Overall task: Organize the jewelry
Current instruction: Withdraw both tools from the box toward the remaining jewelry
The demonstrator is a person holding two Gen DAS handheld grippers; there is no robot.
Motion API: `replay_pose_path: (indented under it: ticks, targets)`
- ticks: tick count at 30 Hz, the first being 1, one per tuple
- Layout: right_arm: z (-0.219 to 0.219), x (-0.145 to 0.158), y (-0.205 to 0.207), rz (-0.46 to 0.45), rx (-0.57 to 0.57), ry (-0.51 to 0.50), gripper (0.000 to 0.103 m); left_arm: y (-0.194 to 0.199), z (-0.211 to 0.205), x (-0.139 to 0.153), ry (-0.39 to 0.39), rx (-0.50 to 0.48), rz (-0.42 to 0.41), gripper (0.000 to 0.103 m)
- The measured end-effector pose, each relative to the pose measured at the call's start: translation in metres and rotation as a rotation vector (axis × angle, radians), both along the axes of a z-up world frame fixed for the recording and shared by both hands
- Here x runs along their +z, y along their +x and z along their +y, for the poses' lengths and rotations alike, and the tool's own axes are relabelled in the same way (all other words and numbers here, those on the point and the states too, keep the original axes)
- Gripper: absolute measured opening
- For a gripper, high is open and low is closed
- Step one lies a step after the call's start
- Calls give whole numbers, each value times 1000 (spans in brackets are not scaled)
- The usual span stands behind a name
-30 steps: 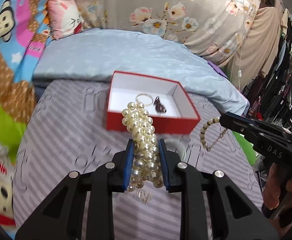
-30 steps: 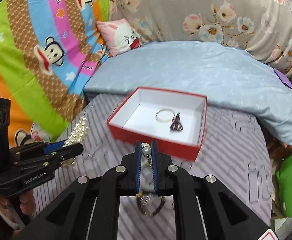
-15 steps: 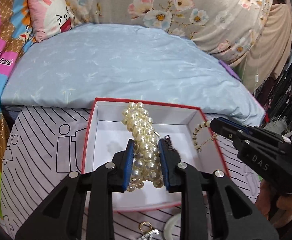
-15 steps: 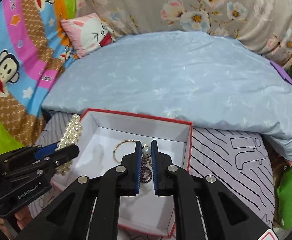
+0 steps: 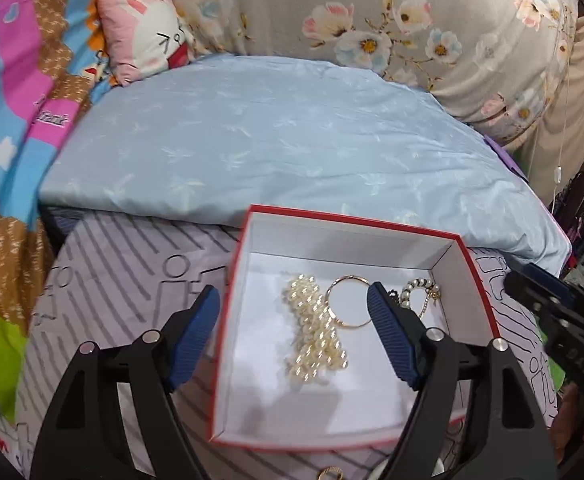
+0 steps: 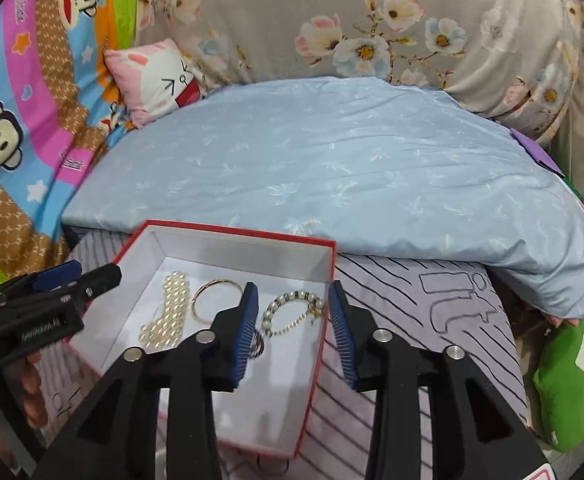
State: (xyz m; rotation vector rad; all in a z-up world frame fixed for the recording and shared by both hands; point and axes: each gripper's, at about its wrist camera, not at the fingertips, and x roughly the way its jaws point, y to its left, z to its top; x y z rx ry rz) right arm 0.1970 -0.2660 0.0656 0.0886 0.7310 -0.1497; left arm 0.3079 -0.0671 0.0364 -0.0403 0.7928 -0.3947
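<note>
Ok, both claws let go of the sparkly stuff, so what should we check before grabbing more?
1. Left claw open and holding nothing: ok.
2. Right claw open and holding nothing: ok.
3. Wide white pearl bracelet lying inside the red cardboard box with white lining: ok.
4. Thin pearl-and-gold-chain bracelet inside the box: ok.
5. Plain gold bangle ring inside the box, touching the pearls: ok.
6. All jewelry packed: not ok, a small gold piece lies on the striped grey sheet in front of the box; what it is, cannot tell.
</note>
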Motion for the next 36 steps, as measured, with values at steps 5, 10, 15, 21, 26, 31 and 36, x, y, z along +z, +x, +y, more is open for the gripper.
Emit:
replay_pose_path:
  ticks: [5, 10, 15, 21, 26, 31, 36]
  targets:
    - [8, 7, -58, 0, 14, 15, 40, -49, 38, 10, -7, 35, -18, 79]
    - [21, -5, -105, 40, 19, 34, 40, -94, 64, 0, -7, 42, 42, 79]
    - [41, -24, -142, 85, 35, 43, 40, -136, 73, -20, 25, 39, 90, 79]
    - [66, -51, -158, 141, 62, 41, 45, -171, 80, -52, 40, 53, 164, 79]
    - [76, -68, -166, 177, 68, 53, 48, -188, 85, -69, 98, 62, 168, 79]
    - [80, -78, -174, 209, 69, 65, 48, -204, 88, -79, 88, 32, 202, 79]
    - [78, -78, -180, 211, 58, 82, 48, -215, 79, -83, 77, -5, 216, 79]
